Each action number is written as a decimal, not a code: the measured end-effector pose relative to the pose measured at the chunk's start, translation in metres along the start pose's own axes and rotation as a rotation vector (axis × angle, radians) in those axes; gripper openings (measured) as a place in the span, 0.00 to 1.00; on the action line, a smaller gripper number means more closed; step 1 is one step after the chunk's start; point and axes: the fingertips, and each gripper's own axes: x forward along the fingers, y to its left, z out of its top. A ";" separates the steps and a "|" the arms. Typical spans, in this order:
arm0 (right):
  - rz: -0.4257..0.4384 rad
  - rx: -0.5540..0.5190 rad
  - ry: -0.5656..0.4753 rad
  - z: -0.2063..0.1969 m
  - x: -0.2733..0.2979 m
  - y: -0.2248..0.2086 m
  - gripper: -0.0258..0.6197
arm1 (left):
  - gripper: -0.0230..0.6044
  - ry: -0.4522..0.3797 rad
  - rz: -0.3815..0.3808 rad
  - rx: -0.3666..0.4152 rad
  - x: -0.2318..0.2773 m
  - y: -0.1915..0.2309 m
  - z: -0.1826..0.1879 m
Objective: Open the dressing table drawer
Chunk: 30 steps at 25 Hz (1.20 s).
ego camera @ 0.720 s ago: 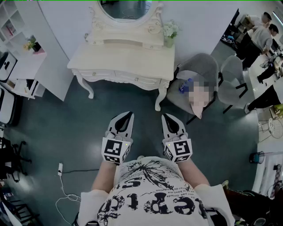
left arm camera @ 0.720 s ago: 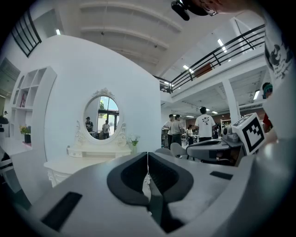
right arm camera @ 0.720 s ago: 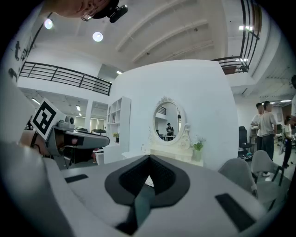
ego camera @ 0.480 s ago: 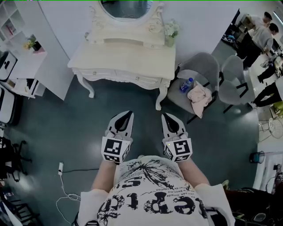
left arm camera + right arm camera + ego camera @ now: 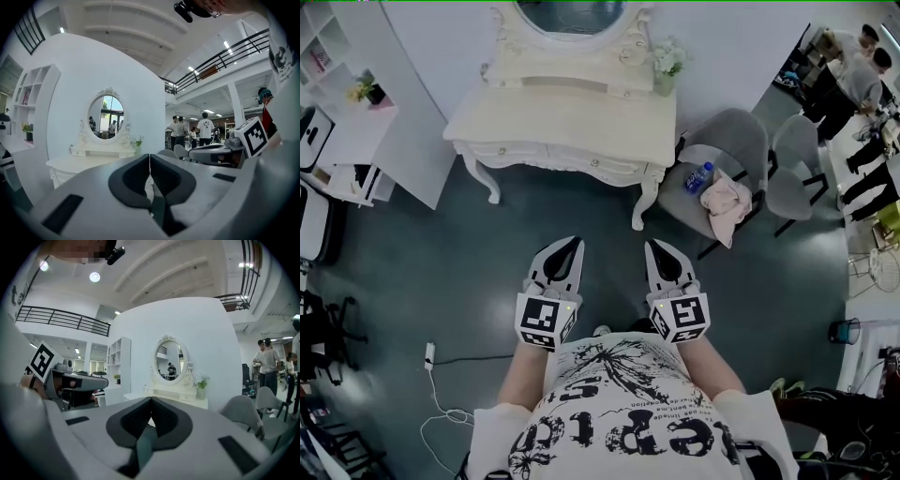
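The white dressing table with an oval mirror stands against the wall, some way ahead of me. Its drawers along the front rail are closed. Both grippers hang side by side in front of my chest, well short of the table. The left gripper is shut with nothing in it, and the right gripper is shut and empty too. In the left gripper view the table lies ahead to the left beyond the closed left gripper. From the right gripper view the table is straight ahead past the closed right gripper.
A grey chair to the right of the table carries a water bottle and a pink cloth. More chairs and several people are at the far right. A white shelf unit stands left. A power strip with cable lies on the floor.
The head view has drifted slightly, so the table sits a little further right in the picture. Both grippers stay side by side and shut.
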 end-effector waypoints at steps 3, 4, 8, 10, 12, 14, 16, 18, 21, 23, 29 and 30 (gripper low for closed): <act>0.011 -0.004 0.016 -0.007 0.009 0.004 0.07 | 0.07 0.015 0.012 -0.015 0.001 0.009 -0.008; 0.017 -0.004 0.023 -0.009 0.013 0.005 0.07 | 0.07 0.022 0.016 -0.021 0.002 0.011 -0.012; 0.047 -0.007 0.046 -0.016 0.032 0.006 0.07 | 0.07 0.040 0.045 -0.039 0.008 0.026 -0.022; 0.063 -0.014 0.050 -0.018 0.047 0.003 0.07 | 0.07 0.041 0.063 -0.045 0.017 0.037 -0.024; 0.076 -0.013 0.051 -0.018 0.064 -0.003 0.07 | 0.07 0.046 0.081 -0.045 0.028 0.048 -0.026; 0.087 -0.006 0.051 -0.018 0.084 -0.011 0.07 | 0.07 0.057 0.095 -0.043 0.043 0.059 -0.028; 0.095 -0.001 0.055 -0.016 0.106 -0.023 0.07 | 0.07 0.066 0.105 -0.041 0.060 0.071 -0.026; 0.100 0.002 0.055 -0.013 0.132 -0.036 0.07 | 0.07 0.066 0.114 -0.034 0.082 0.086 -0.020; 0.104 0.005 0.046 -0.003 0.177 -0.060 0.07 | 0.07 0.057 0.130 -0.027 0.121 0.115 -0.008; 0.104 0.006 0.042 0.004 0.207 -0.077 0.07 | 0.07 0.057 0.138 -0.033 0.149 0.134 -0.002; 0.098 0.015 0.028 0.024 0.286 -0.136 0.07 | 0.07 0.059 0.133 -0.031 0.244 0.177 0.014; 0.096 0.019 0.028 0.025 0.299 -0.145 0.07 | 0.07 0.059 0.132 -0.028 0.259 0.183 0.016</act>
